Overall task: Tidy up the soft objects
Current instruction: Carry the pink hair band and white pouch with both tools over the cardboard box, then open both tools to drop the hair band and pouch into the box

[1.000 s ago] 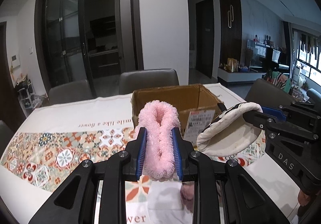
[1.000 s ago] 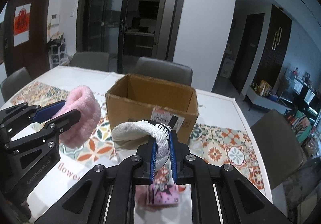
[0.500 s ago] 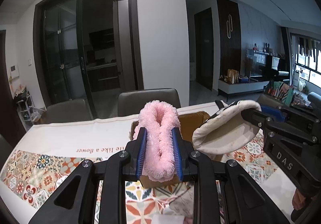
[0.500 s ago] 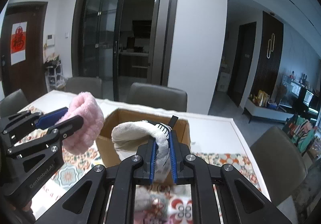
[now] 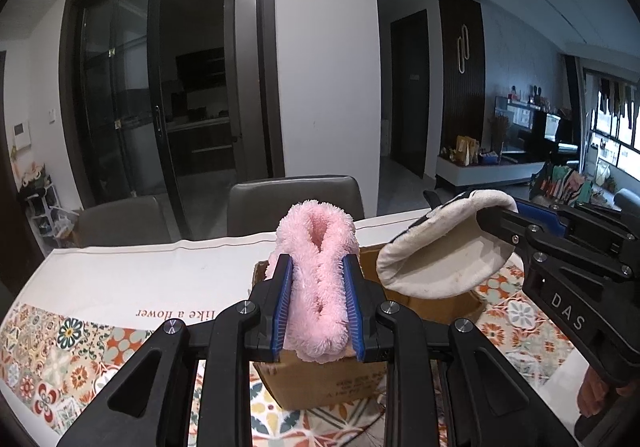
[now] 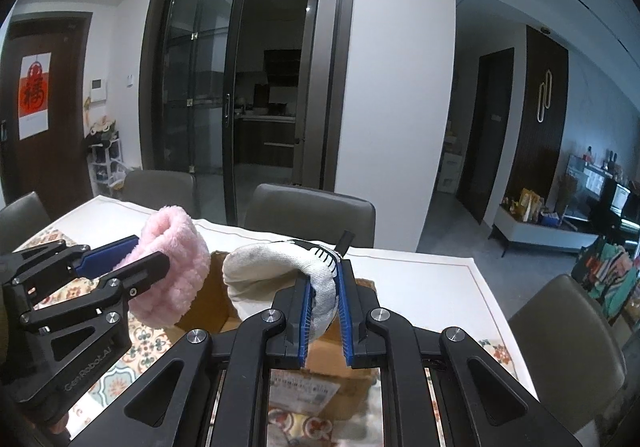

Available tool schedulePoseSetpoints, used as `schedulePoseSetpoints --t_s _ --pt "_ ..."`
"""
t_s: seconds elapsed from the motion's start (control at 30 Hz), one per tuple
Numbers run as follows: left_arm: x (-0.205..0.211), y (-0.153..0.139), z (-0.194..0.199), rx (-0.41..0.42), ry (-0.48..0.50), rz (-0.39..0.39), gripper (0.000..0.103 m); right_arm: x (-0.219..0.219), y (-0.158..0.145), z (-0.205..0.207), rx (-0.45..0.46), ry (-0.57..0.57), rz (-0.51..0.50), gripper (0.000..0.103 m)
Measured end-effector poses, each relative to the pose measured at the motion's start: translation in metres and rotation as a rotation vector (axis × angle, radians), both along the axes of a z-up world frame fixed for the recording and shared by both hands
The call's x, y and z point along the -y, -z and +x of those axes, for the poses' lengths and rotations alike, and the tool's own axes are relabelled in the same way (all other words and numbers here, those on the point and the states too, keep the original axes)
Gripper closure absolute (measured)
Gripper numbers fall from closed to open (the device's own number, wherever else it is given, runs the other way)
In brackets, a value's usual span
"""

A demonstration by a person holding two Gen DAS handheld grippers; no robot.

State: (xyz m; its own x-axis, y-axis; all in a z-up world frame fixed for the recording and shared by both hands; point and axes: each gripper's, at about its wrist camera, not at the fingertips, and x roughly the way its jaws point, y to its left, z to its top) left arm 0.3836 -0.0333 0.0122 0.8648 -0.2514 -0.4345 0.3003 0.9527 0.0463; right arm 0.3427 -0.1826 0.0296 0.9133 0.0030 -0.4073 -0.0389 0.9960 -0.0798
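My left gripper (image 5: 318, 307) is shut on a fluffy pink slipper (image 5: 318, 279) and holds it up over the near left edge of an open cardboard box (image 5: 320, 383). My right gripper (image 6: 323, 311) is shut on a white slipper with black markings (image 6: 272, 267) and holds it above the same box (image 6: 208, 307). In the left wrist view the white slipper (image 5: 444, 255) hangs beside the pink one, to its right. In the right wrist view the pink slipper (image 6: 172, 271) is at the left, in the left gripper (image 6: 120, 263).
The box stands on a table with a patterned floral cloth (image 5: 60, 351). Grey chairs (image 5: 296, 203) line the far side, and another chair (image 6: 560, 327) stands at the right. Glass doors and a white wall are behind.
Both grippers have moved forward and over the box with the slippers still in them. The box now sits lower and closer in both views.
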Motion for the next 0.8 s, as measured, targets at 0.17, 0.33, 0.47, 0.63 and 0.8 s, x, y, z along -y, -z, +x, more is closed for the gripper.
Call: schedulePoseSetpoints --t_s 0.17,0.33,0.47,0.63,0.8 --pt "0.006 0.012 0.026 -0.029 0.013 0.009 0.077 0.004 0.013 0.024 -0.035 0.002 0.005 0.089" --pt "0.009 0.027 0.049 -0.091 0.017 0.013 0.077 0.014 0.029 0.054 -0.102 -0.005 0.039 0.089" --pt "0.013 0.040 0.059 -0.138 0.027 0.033 0.077 0.020 0.041 0.073 -0.155 -0.011 0.050 0.089" --pt "0.016 0.055 0.067 -0.194 0.033 0.057 0.077 0.023 0.057 0.091 -0.224 -0.025 0.061 0.089" --pt "0.016 0.065 0.072 -0.246 0.032 0.071 0.075 0.022 0.075 0.100 -0.296 -0.049 0.073 0.089"
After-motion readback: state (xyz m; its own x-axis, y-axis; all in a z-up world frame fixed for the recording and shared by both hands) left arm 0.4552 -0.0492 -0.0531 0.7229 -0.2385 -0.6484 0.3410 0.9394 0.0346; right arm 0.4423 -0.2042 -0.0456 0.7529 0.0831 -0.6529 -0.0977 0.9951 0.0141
